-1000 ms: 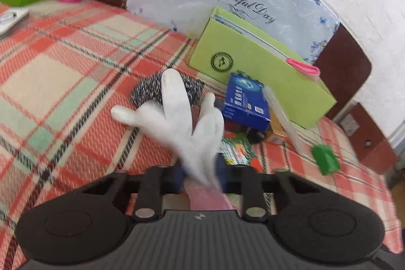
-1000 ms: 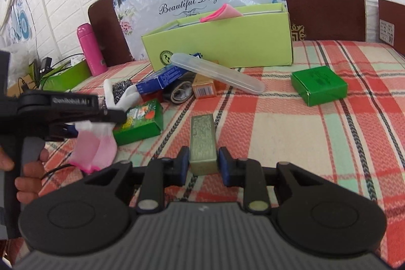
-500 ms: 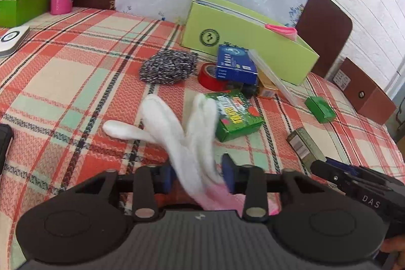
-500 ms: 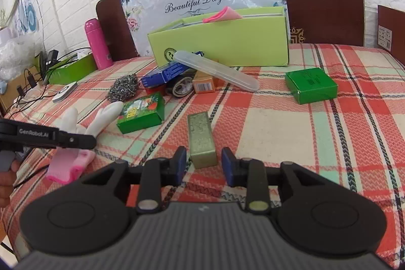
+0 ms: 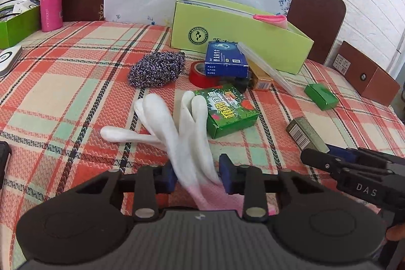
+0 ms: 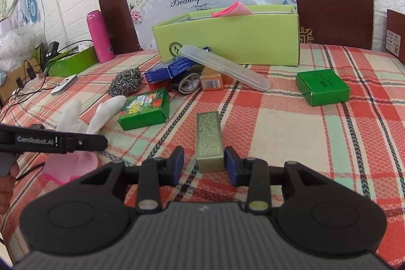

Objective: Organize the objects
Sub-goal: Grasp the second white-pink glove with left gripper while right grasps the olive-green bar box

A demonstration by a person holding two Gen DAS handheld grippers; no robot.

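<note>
As the left gripper point(image 5: 197, 175) is narrowing its jaws around the white glove point(image 5: 177, 133), the right gripper's point(image 6: 201, 163) jaws are parting, freeing the olive box point(image 6: 208, 141) onto the table point(image 6: 291, 123).

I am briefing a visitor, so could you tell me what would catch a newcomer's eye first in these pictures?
First the white glove with its pink cuff, lying on the checked tablecloth between the jaws of the left tool. Next, the lime-green box at the back, a pink cuff poking from its top, with small packets piled before it. The right tool straddles a gold-green carton.
</note>
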